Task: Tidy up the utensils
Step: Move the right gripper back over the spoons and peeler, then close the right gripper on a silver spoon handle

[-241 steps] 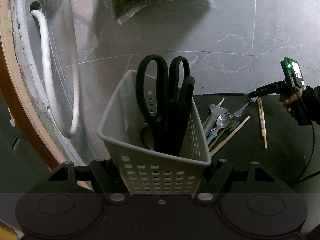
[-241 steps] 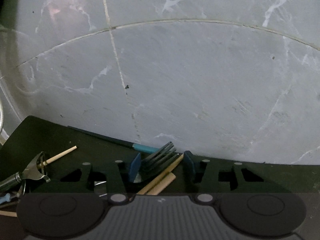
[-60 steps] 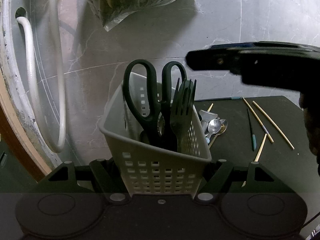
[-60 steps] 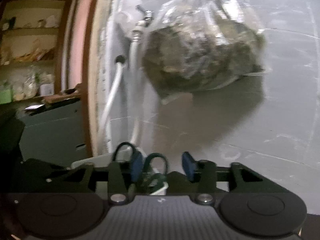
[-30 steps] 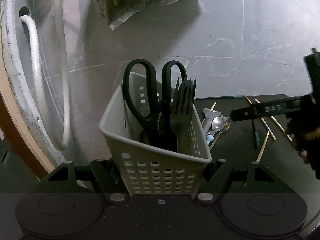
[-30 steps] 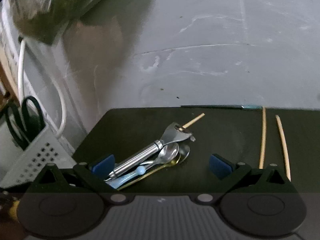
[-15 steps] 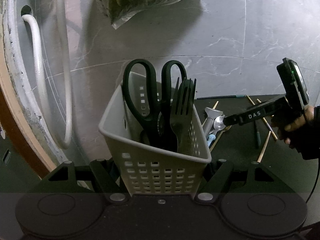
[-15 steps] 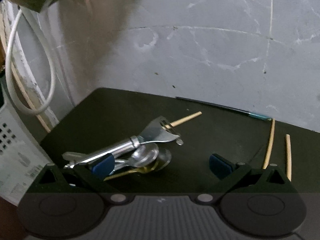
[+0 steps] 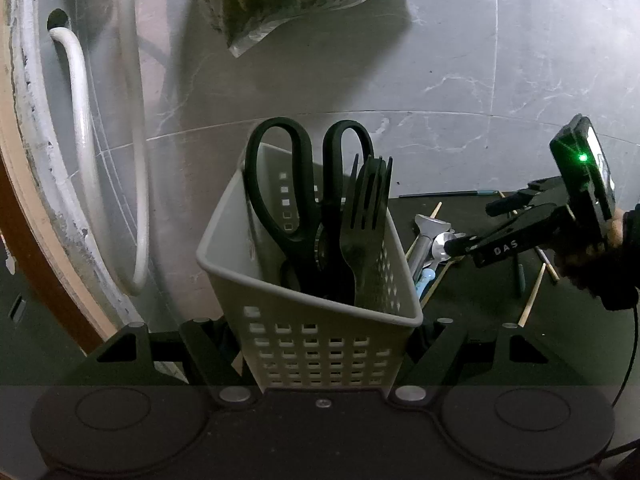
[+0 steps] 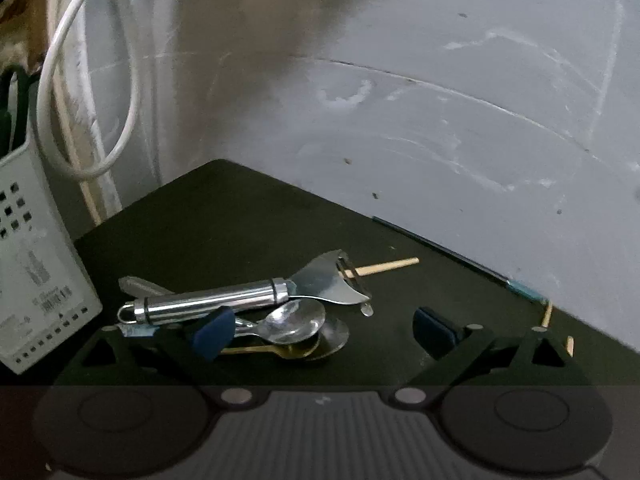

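The left tool point(image 9: 320, 344) was clamped on the caddy point(image 9: 312, 320), holding it just beside the dark surface point(image 10: 248, 216), with scissors point(image 9: 296, 200) and a black fork point(image 9: 370, 220) standing upright inside. The right tool point(image 10: 324, 330) hung with its jaws spread wide and nothing between the blue pads point(image 10: 210, 332), poised low over the heap of loose utensils: a peeler point(image 10: 240, 294) lying across two spoons point(image 10: 296, 322) and a gold-coloured piece beneath. The peeler looked rigid, fairly heavy and slick, so its round handle seemed the best place to pinch, squarely across the barrel to stop it rolling; the spoons would likely shift once it lifted. The chopsticks point(image 9: 530, 300) appeared light, thin and harder to pick off the flat top. The right wrist view showed the stacking of the heap clearly but only one wall of the caddy; the left wrist view showed the caddy's contents, the scattered chopsticks and the person's hand point(image 9: 592, 256) on the right tool, while the caddy's corner hid much of the heap.
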`<state>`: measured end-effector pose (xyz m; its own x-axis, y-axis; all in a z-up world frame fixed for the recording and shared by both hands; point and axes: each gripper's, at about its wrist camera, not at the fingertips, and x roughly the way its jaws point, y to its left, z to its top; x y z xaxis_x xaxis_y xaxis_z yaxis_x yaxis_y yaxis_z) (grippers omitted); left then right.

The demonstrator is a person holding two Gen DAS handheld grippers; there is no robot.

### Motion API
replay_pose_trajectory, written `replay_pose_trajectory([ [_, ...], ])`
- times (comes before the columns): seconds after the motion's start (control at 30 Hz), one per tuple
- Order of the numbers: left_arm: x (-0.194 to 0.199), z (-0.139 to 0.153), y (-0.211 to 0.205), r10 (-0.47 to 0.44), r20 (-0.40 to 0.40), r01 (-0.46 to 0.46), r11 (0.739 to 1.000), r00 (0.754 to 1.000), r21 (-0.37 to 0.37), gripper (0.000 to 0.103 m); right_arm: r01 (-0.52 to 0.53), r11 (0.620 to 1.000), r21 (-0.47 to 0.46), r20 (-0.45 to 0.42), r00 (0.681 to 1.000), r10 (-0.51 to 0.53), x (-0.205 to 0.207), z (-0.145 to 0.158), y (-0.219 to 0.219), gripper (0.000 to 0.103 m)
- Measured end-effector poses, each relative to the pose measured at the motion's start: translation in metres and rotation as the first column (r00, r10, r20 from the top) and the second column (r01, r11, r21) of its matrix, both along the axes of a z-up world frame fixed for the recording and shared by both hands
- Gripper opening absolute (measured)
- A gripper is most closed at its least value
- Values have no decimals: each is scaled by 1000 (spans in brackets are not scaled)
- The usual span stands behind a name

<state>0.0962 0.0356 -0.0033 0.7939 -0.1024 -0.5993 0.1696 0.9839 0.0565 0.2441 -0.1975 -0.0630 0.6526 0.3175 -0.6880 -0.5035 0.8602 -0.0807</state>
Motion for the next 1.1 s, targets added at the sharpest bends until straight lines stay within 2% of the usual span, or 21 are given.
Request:
replay_pose_trajectory([
  [0.13, 0, 0, 0, -1, 0, 1, 1000, 1000, 0, 77, -47, 998, -44, 10, 999, 47, 3, -2, 8, 98],
  [0.23, 0, 0, 0, -1, 0, 1, 1000, 1000, 0, 77, -76, 995, -63, 4, 997, 76, 5, -5, 11, 91],
  [0.43, 0, 0, 0, -2, 0, 2, 1000, 1000, 0, 77, -107, 990, -89, -9, 994, 107, 5, -8, 14, 72],
  [0.5, 0, 0, 0, -2, -1, 2, 1000, 1000, 0, 77, -113, 989, -95, -16, 994, 112, 5, -10, 14, 60],
  [0.8, 0, 0, 0, -2, -1, 2, 1000, 1000, 0, 77, -114, 990, -78, -40, 993, 111, 9, -11, 14, 52],
  [0.9, 0, 0, 0, -2, -1, 2, 1000, 1000, -1, 77, -108, 990, -89, -38, 994, 105, 9, -11, 14, 43],
  [1.1, 0, 0, 0, -2, -1, 2, 1000, 1000, -1, 77, -104, 990, -97, -30, 994, 101, 7, -11, 13, 38],
])
